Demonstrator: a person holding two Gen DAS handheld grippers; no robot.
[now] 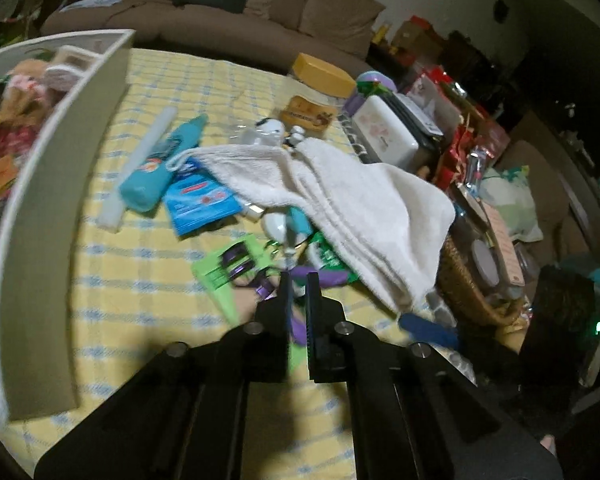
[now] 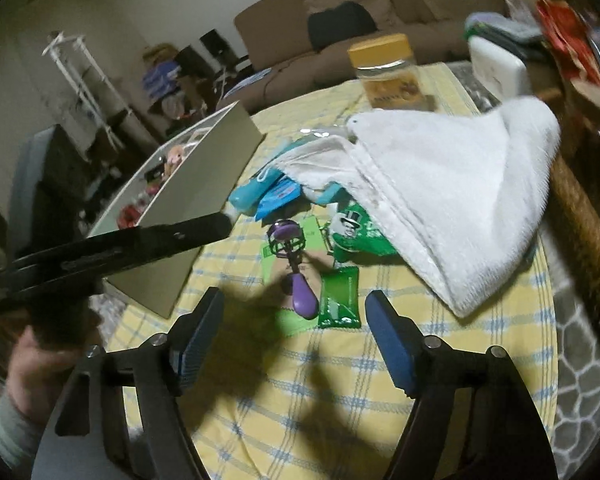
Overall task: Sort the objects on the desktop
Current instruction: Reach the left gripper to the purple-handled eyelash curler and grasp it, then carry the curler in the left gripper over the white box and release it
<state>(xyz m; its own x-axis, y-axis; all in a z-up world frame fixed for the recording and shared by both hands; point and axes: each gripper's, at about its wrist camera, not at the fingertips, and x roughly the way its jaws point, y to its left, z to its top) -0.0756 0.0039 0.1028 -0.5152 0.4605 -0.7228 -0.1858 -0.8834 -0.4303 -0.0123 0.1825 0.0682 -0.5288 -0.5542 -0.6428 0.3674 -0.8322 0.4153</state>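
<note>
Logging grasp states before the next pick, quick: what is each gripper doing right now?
Left gripper: nearly shut, nothing visibly held.
Right gripper: open, empty, hanging above the purple eyelash curler.

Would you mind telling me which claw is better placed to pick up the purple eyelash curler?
Probably the right claw: it is open and aimed at the eyelash curler, whose handle lies just ahead. The left claw looks nearly closed.

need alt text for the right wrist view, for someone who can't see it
The open right gripper hovers over a yellow checked tablecloth, aimed at a purple eyelash curler lying beside a green packet. A white towel drapes over more items behind, and a white storage box sits to the left.
</note>
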